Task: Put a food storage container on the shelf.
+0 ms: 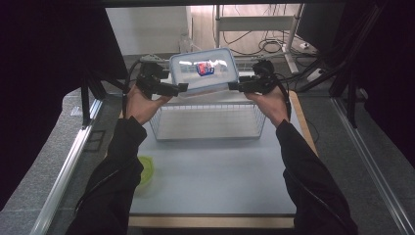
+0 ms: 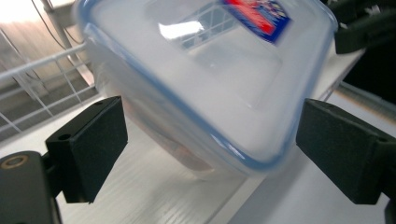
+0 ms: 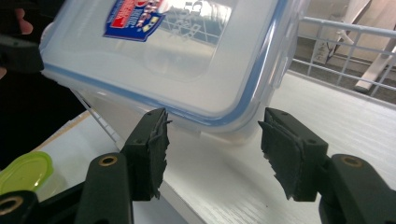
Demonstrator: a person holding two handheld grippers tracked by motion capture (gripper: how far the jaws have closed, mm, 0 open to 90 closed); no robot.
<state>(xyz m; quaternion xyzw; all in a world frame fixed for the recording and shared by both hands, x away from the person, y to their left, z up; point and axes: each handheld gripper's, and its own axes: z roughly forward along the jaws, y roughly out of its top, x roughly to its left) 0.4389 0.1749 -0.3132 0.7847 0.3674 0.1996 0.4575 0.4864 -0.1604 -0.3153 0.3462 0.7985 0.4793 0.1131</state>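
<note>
Two tools flank a lidded plastic container in the high view, left tool at its left corner, right tool at its right, over the wire basket at the tabletop's far edge; a green lid lies near the left edge. From the left gripper view, the jaws stand apart, the container's corner between them, untouched. From the right gripper view, the pads are likewise parted either side of another corner, clear of it.
</note>
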